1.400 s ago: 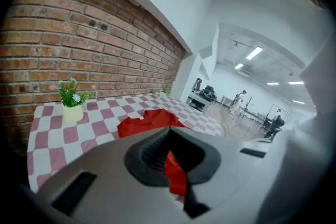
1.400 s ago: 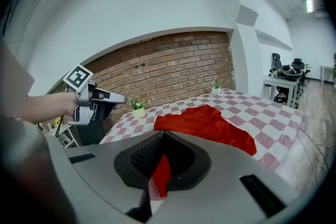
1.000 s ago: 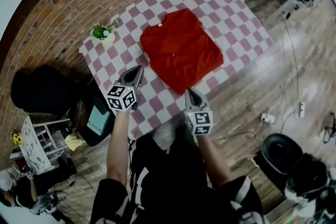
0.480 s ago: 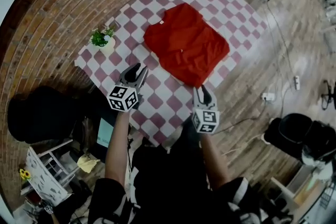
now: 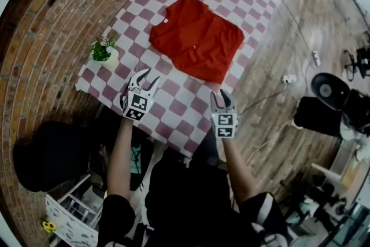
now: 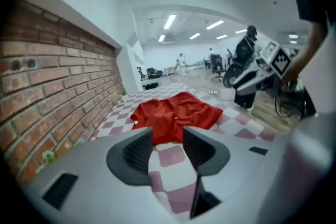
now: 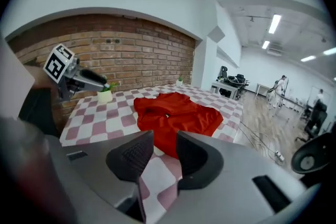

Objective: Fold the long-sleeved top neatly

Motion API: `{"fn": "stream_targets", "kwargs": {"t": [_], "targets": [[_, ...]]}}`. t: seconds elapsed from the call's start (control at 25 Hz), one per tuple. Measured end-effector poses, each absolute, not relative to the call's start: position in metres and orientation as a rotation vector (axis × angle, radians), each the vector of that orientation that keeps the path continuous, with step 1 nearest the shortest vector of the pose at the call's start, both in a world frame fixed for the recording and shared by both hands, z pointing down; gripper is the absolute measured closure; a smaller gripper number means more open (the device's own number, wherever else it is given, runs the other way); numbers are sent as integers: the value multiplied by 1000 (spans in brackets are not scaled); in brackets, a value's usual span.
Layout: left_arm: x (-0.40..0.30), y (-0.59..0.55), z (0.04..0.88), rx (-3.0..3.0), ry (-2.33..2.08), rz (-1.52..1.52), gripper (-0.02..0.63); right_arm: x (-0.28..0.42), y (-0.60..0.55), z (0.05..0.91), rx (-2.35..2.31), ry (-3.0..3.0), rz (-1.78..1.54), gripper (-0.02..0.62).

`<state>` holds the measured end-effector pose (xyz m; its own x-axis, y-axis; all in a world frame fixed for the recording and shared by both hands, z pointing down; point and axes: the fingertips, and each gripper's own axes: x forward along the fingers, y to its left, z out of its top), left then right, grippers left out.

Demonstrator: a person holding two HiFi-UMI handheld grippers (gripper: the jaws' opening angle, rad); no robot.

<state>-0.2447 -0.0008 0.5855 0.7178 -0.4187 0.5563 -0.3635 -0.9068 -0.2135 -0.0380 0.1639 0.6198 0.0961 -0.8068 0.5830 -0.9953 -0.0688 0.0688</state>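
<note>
The red top (image 5: 196,37) lay rumpled, perhaps already half folded, mid-bench (image 5: 173,110), and the left gripper (image 5: 147,77) and right gripper (image 5: 221,96), short of it with fingers (image 6: 137,150) just opened partway and empty, ought to pinch its near corners evenly.

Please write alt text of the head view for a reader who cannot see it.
A red long-sleeved top lies on a checked table. Short of its near edge hover the left gripper and right gripper, whose jaws have just been opening with nothing between them. A small potted plant stands by the brick wall.
</note>
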Motion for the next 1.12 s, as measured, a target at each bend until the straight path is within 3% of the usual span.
{"fn": "stream_targets", "kwargs": {"t": [0.4, 1.12], "targets": [[-218, -43, 662, -2318, 277, -1245, 436, -9, 147, 690, 1630, -1618, 462, 469], [-176, -110, 736, -1968, -8, -1401, 400, 4, 127, 762, 1183, -1569, 370, 443]]}}
